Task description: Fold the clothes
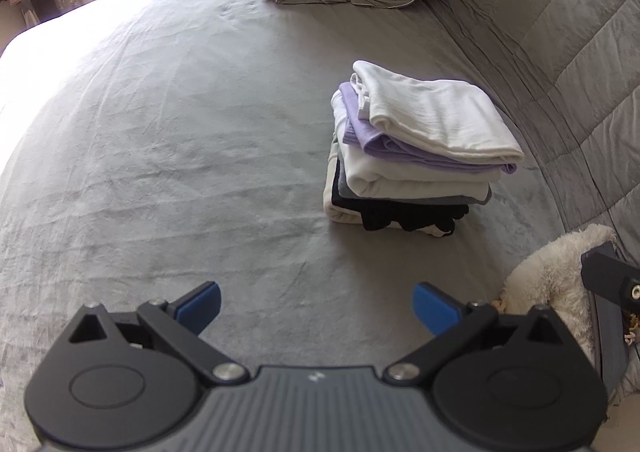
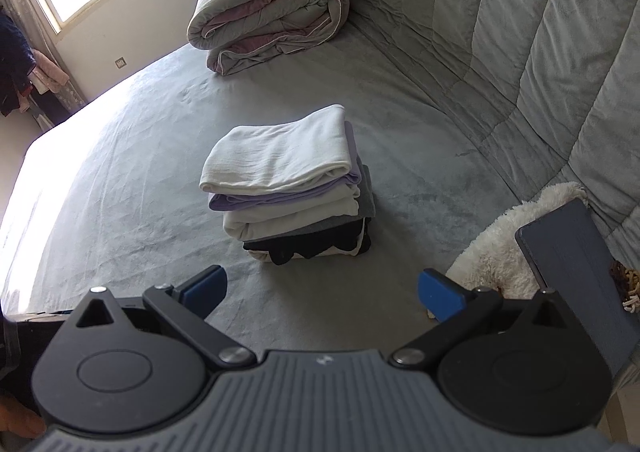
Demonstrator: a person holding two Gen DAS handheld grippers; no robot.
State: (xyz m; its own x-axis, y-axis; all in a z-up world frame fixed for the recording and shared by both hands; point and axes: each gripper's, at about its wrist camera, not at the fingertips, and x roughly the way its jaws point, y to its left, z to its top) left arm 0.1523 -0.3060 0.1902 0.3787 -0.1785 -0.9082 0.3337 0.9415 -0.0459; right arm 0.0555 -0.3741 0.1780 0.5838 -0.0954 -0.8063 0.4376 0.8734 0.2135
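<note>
A stack of folded clothes [image 1: 420, 156] sits on the grey bed, white on top, then lilac, white, grey and black; it also shows in the right wrist view [image 2: 288, 188]. My left gripper [image 1: 316, 310] is open and empty, low over the bed, with the stack ahead to its right. My right gripper [image 2: 322, 298] is open and empty, with the stack just ahead of it. A fluffy white garment [image 2: 500, 248] lies to the right of my right gripper; it also shows at the right edge of the left wrist view [image 1: 548, 284].
A rolled grey and pink duvet [image 2: 268, 20] lies at the far end of the bed [image 1: 160, 172]. A quilted grey cover [image 2: 520, 52] rises along the right. A dark blue flat panel [image 2: 576, 272] stands on the fluffy garment. Window and hanging clothes are at far left.
</note>
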